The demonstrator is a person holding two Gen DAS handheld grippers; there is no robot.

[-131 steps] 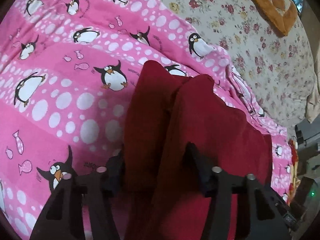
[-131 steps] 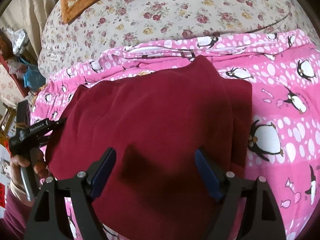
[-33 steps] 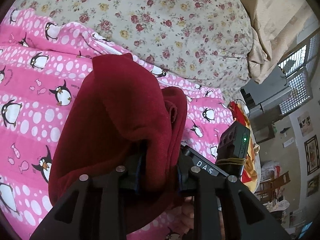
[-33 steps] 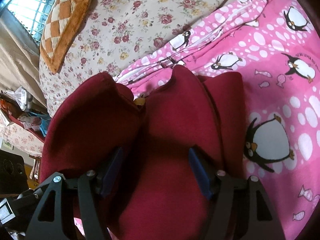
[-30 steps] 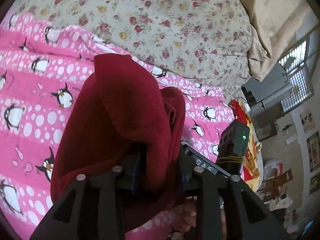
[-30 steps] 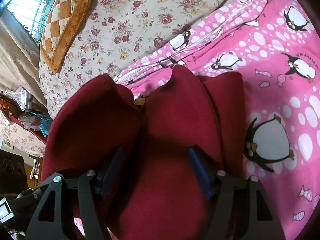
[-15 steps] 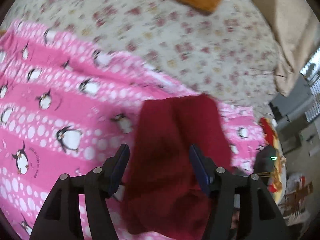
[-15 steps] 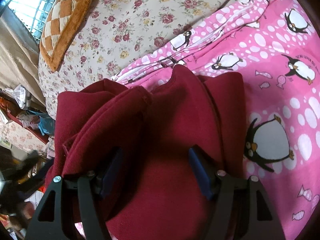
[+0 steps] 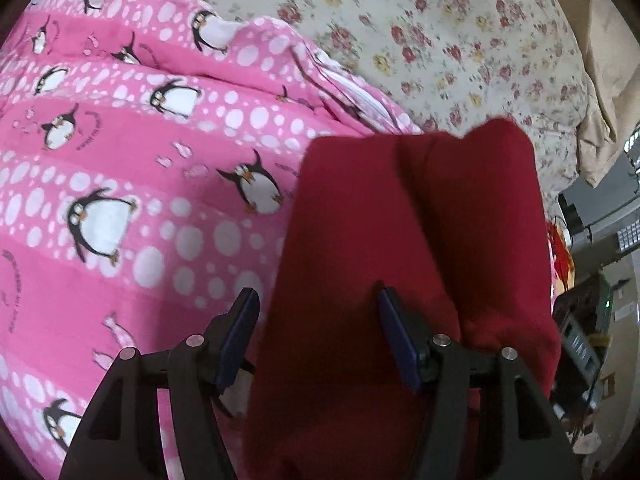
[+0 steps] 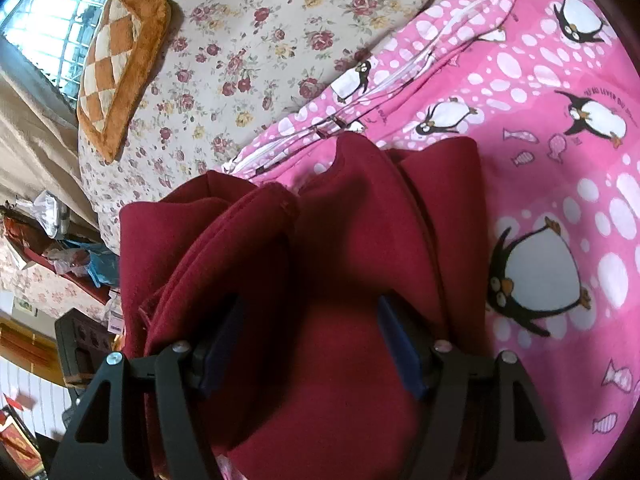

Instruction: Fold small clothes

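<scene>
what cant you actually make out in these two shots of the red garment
- Right wrist view: whether the right gripper presses the red garment; cloth bulges between the jaws and hides the contact.
- Left wrist view: the garment's near edge, behind the left gripper and cut by the bottom edge.
- Both views: what kind of garment it is; folds hide its shape.
- Left wrist view: small print on the pink penguin blanket, too blurred.

The left gripper and the right gripper both point downward over the maroon garment, fingers spread apart.
</scene>
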